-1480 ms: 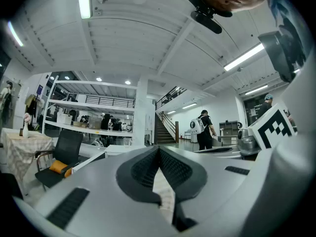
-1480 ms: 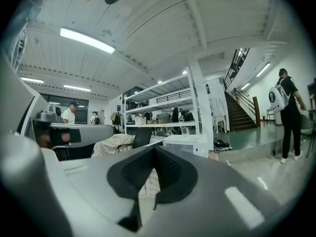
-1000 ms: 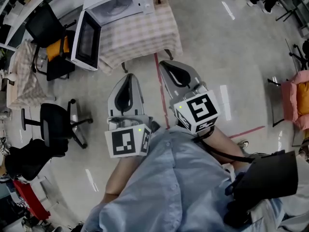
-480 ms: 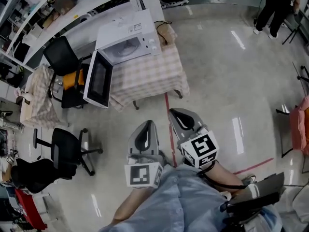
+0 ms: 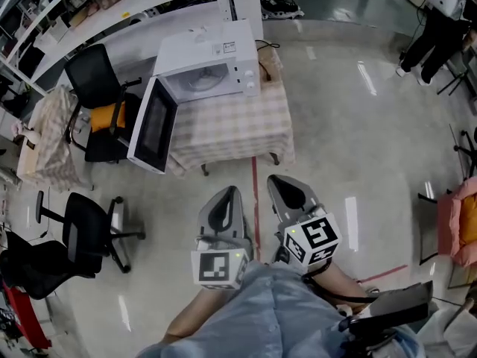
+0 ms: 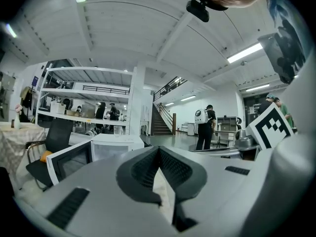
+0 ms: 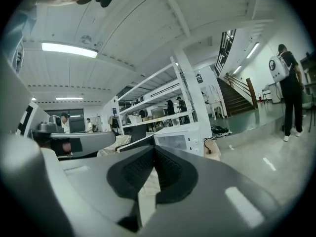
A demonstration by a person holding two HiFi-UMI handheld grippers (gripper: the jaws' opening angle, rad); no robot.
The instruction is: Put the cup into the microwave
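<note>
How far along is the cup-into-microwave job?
Done: the microwave has its door open. In hand: nothing; left tongs and right tongs are shut, empty, short of the table. Left: grasping the cup, which I cannot make out, and placing it inside.

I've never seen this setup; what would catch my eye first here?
Most striking is the white microwave on a checked-cloth table, its door swung wide open to the left. Nearer the person, the left gripper and right gripper point toward it, both shut and empty.

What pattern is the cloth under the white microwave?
Pale pink-and-white checks; the fabric tablecloth shows best in the head view.
</note>
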